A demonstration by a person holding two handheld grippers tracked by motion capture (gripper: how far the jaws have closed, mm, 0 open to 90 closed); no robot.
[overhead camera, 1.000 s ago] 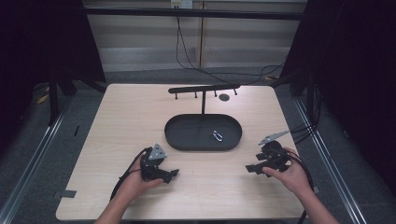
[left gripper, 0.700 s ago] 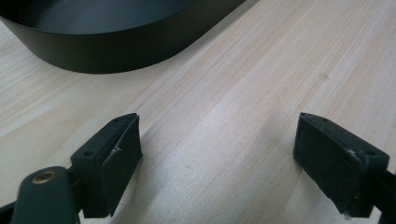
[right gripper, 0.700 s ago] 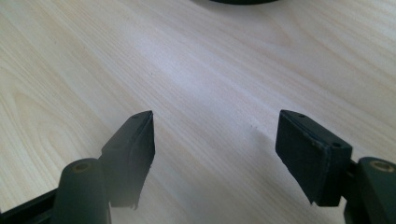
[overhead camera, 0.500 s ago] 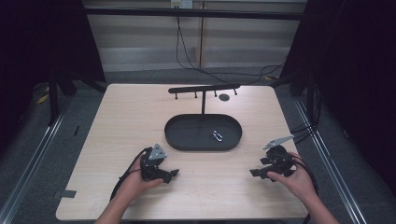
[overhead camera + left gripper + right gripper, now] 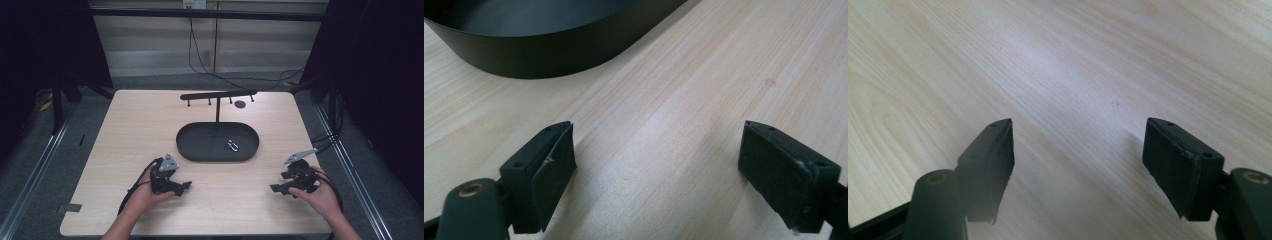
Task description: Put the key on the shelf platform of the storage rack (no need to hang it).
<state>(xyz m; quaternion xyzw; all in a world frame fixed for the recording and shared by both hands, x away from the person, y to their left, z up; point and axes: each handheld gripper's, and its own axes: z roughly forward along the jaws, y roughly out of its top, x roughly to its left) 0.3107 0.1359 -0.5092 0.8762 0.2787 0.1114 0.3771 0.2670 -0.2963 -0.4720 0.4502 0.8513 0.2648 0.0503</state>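
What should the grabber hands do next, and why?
Probably the right gripper should lift and move toward the small metal clip lying in the black tray. Both grippers rest low near the table's front edge, fingers spread wide and holding nothing, and the clip lies in the tray's right half, on the right gripper's side. The left gripper can wait.

Small silver metal clip [image 5: 233, 146] flat inside black oval tray [image 5: 200, 150], right of centre.
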